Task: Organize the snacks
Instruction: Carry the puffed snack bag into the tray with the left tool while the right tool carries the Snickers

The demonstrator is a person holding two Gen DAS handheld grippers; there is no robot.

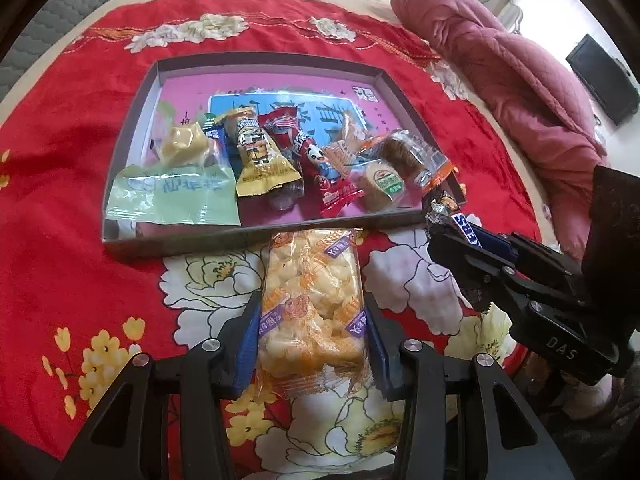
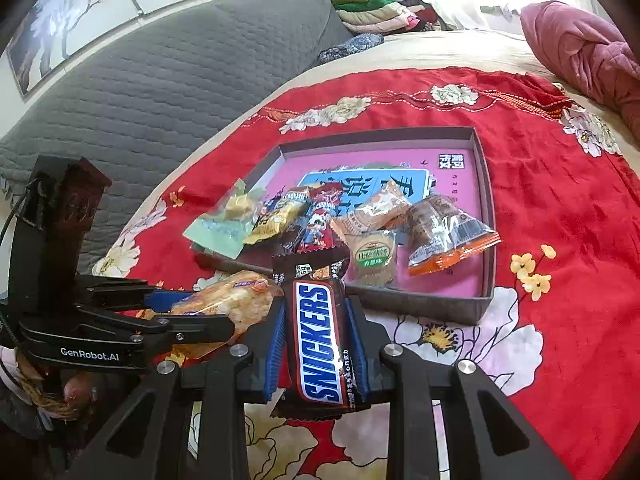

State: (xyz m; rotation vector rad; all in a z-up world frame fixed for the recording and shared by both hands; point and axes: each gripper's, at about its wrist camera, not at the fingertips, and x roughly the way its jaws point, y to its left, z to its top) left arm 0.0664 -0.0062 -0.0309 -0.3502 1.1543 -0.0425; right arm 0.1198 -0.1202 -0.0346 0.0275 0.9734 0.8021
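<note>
Two snacks in the jaws, the rest already in the tray

Eight or so packets lying in the shallow tray (image 1: 132,128), crowded toward its near wall: a pale green pouch (image 1: 172,196) at the left end, an orange-edged cake packet (image 1: 404,152) at the right end, and others between them. Far half of the tray bare. Judged as well advanced, with only the two held snacks left to place.

Left gripper (image 1: 312,332): jaws clenched on a puffed rice cake packet (image 1: 312,292), carried just before the near wall of the tray, over the red flowered cloth (image 1: 60,160) on the bed. Right gripper (image 2: 316,344): jaws clenched on a Snickers bar (image 2: 320,340), held close to the near right corner of the tray.

Left wrist view alone: rice cake grip seen from above, both pads against the packet sides. Right wrist view alone: full label of the bar, plus a grey quilted cover (image 2: 160,60) and folded clothes (image 2: 376,4) beyond the tray. No loose snack visible outside the tray in either view.
</note>
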